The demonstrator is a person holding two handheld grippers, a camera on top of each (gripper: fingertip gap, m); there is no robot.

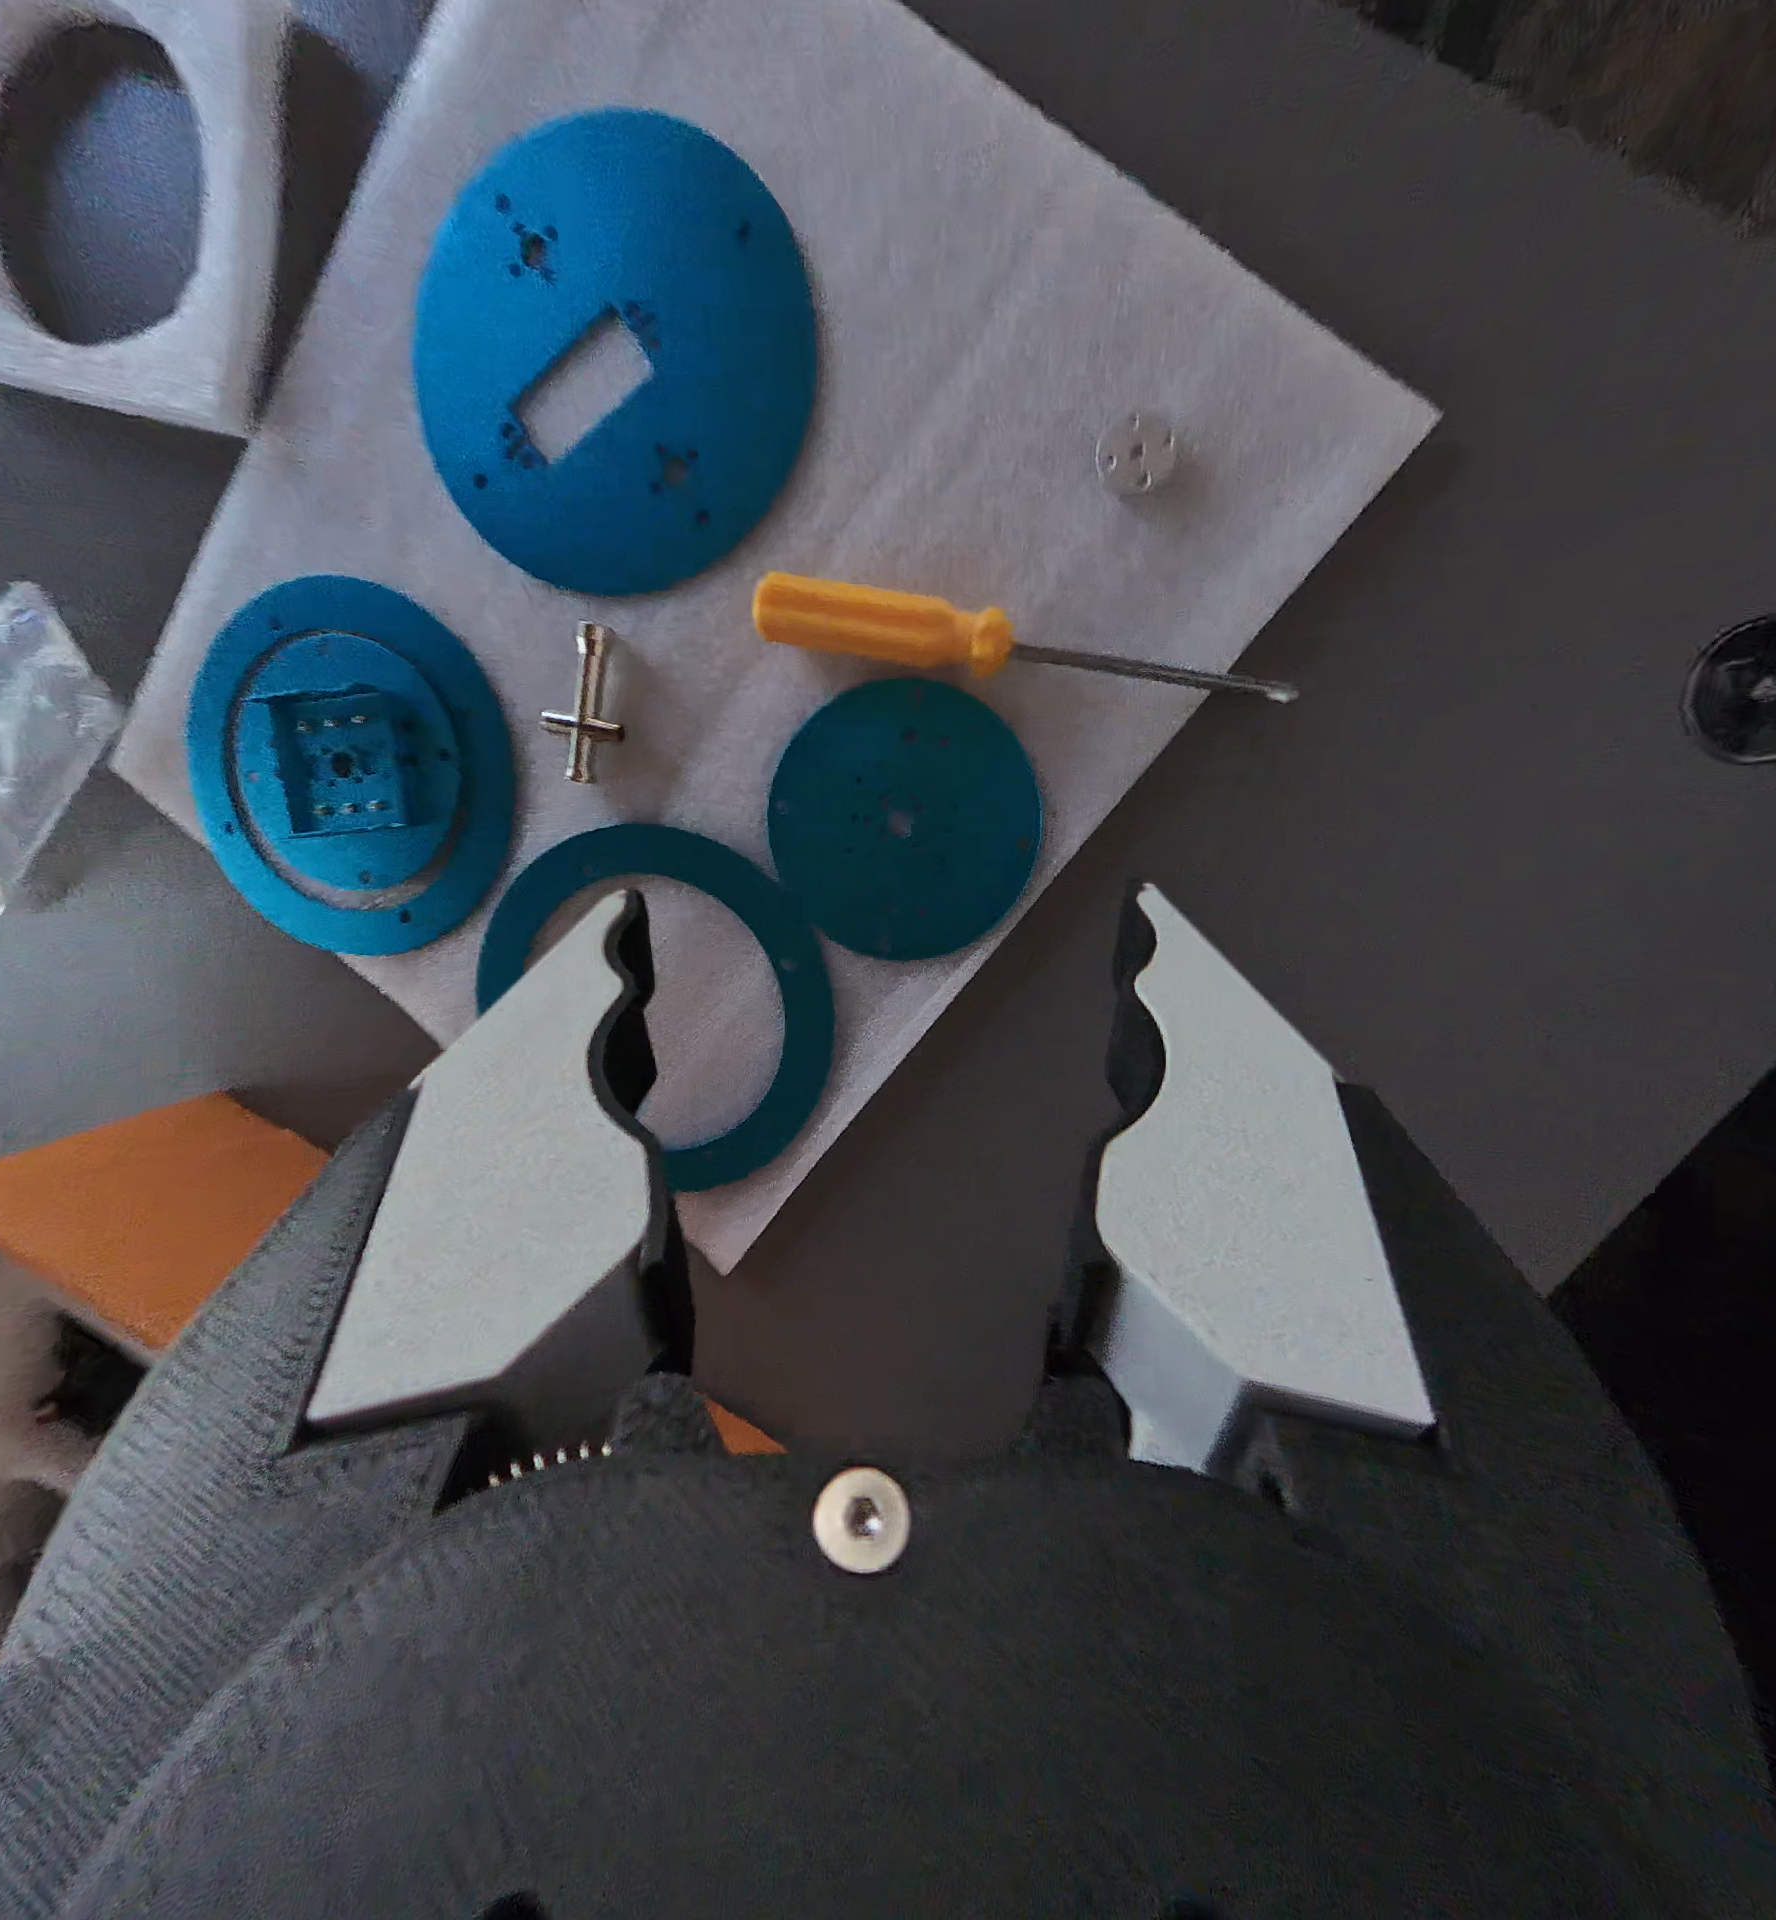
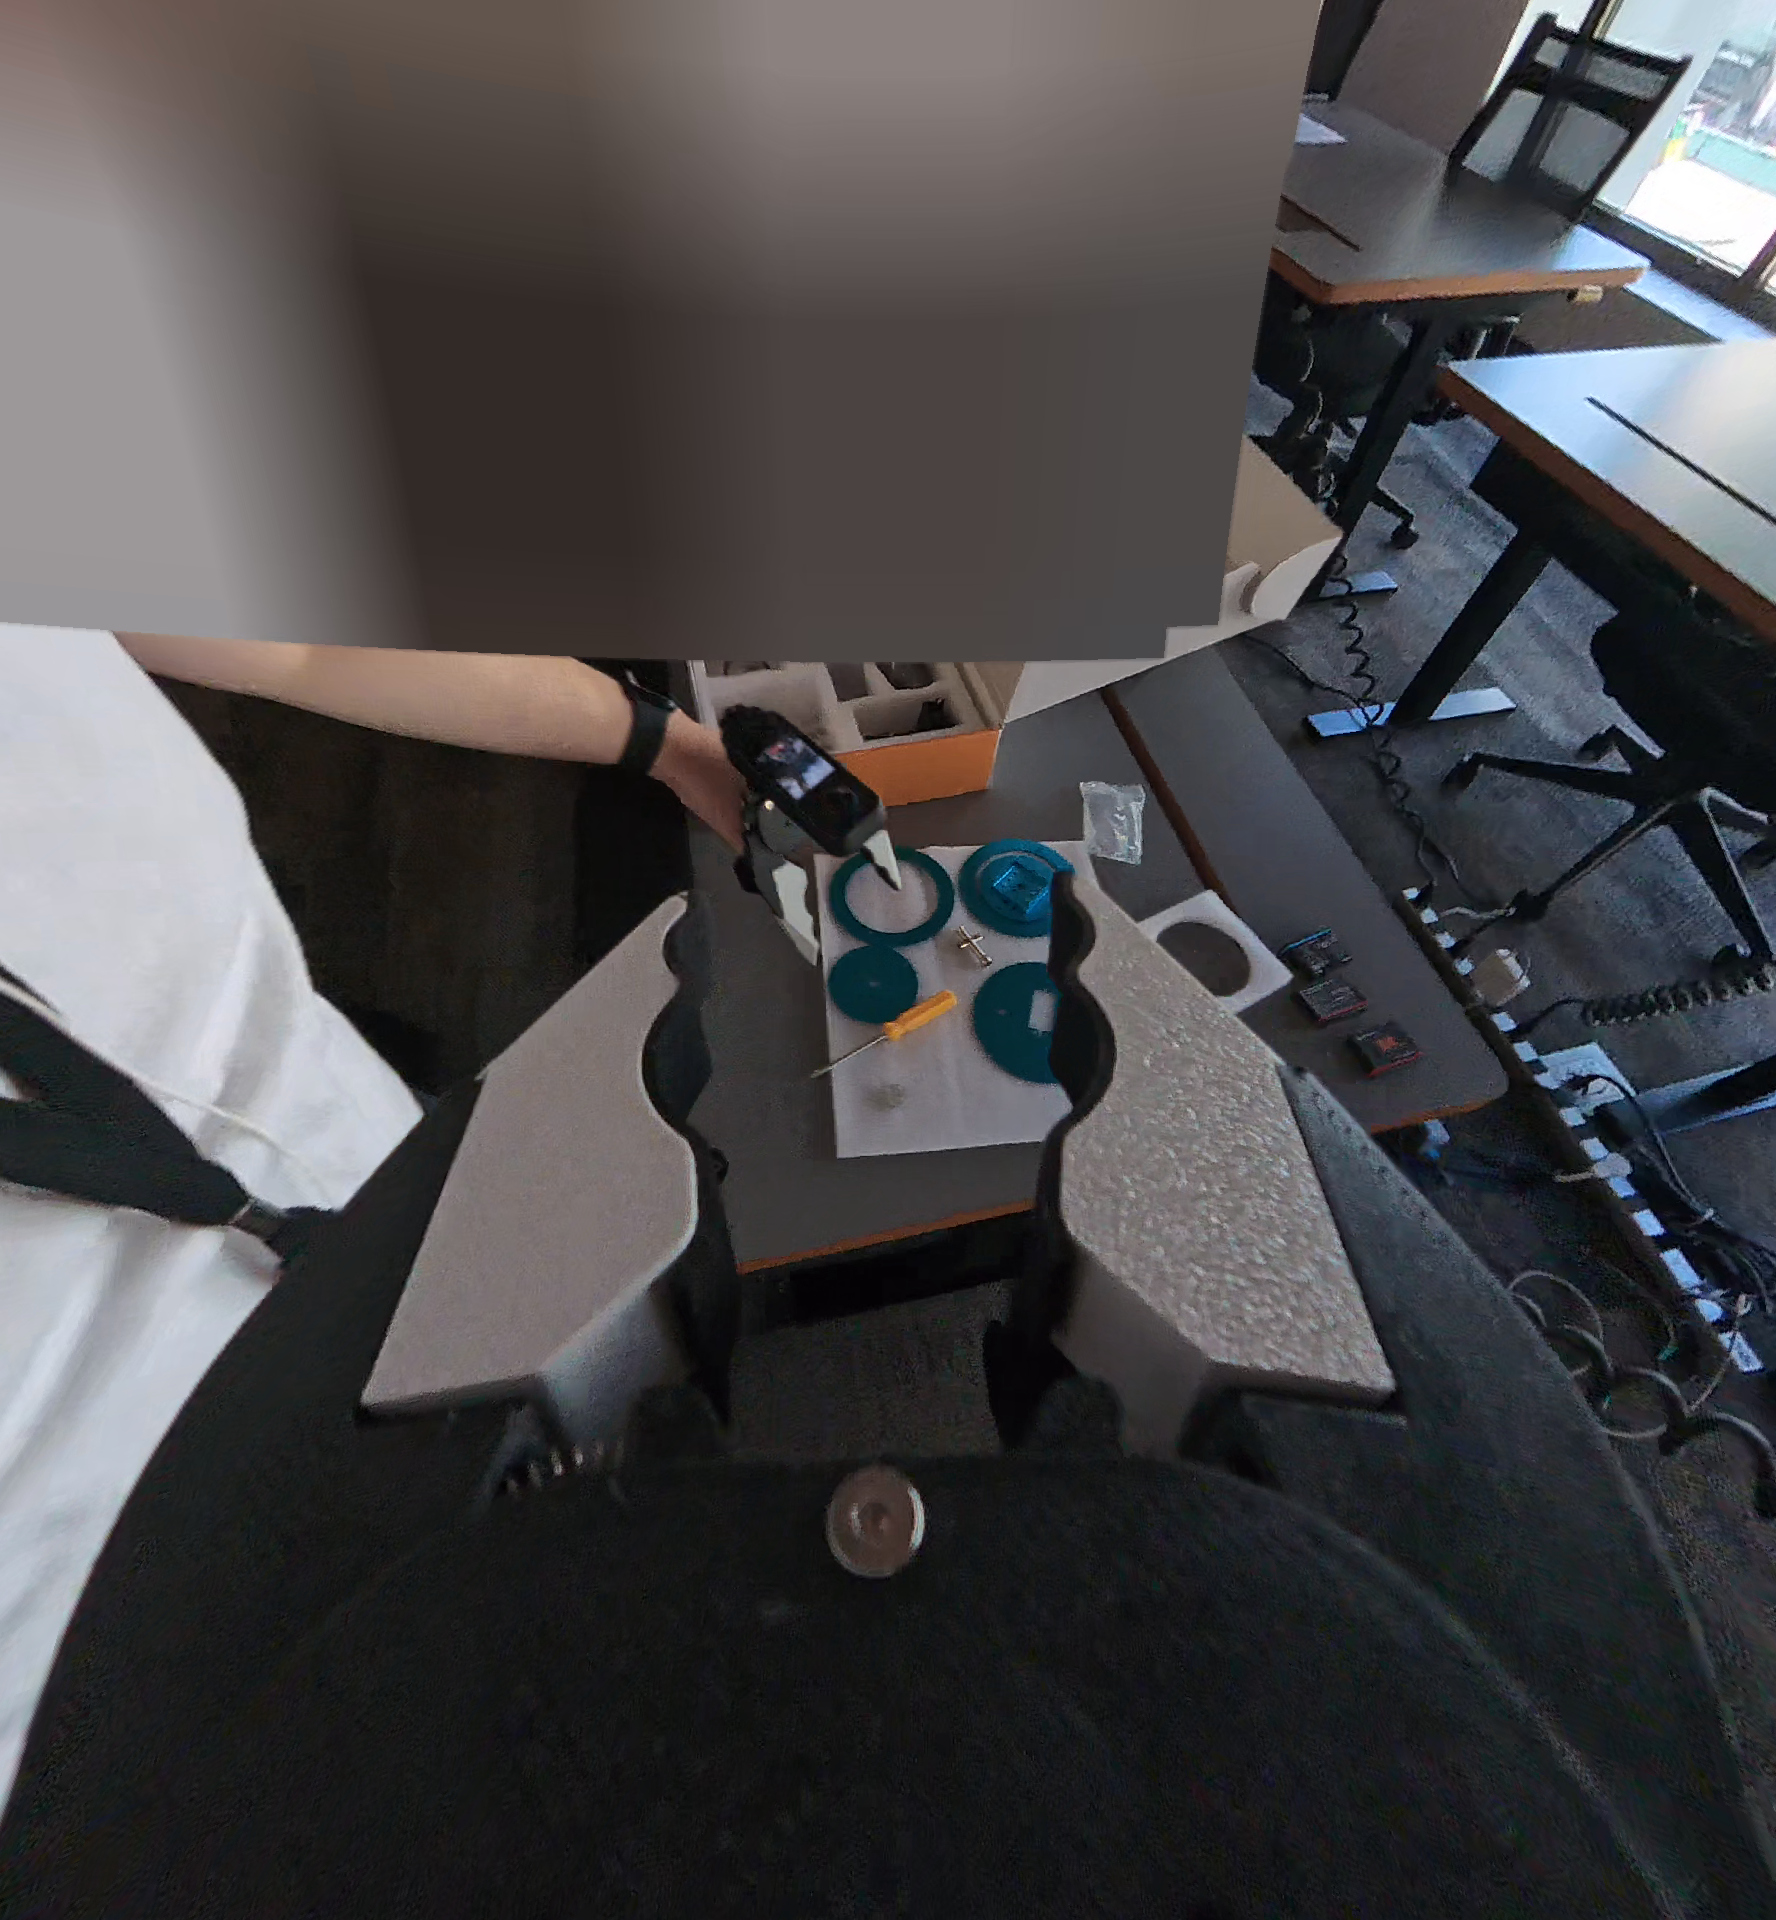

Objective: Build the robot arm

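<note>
My left gripper (image 1: 884, 904) is open and empty, low over the near corner of a white foam pad (image 1: 967, 260). Its left finger (image 1: 551, 1039) reaches into the hole of a flat blue ring (image 1: 806, 1039); whether it touches is unclear. A small blue disc (image 1: 905, 821) lies between the fingertips, farther off. An orange screwdriver (image 1: 884, 623), a metal cross piece (image 1: 585, 717), a large blue disc (image 1: 655, 260) and a blue ring holding a square block (image 1: 344, 769) lie beyond. My right gripper (image 2: 879, 899) is open and empty, high above the table, looking down on the left gripper (image 2: 851, 909) and the ring (image 2: 941, 904).
A small silver hub (image 1: 1133, 454) sits on the pad's far corner. A clear bag of screws (image 1: 1, 748), a white foam piece with a round hole (image 1: 105, 187) and an orange box (image 2: 925, 769) lie around the pad. Small black boxes (image 2: 1331, 997) sit near the table edge. Cables and a power strip (image 2: 1590, 1143) lie on the floor. The grippers' ends are close to 50 cm from one another.
</note>
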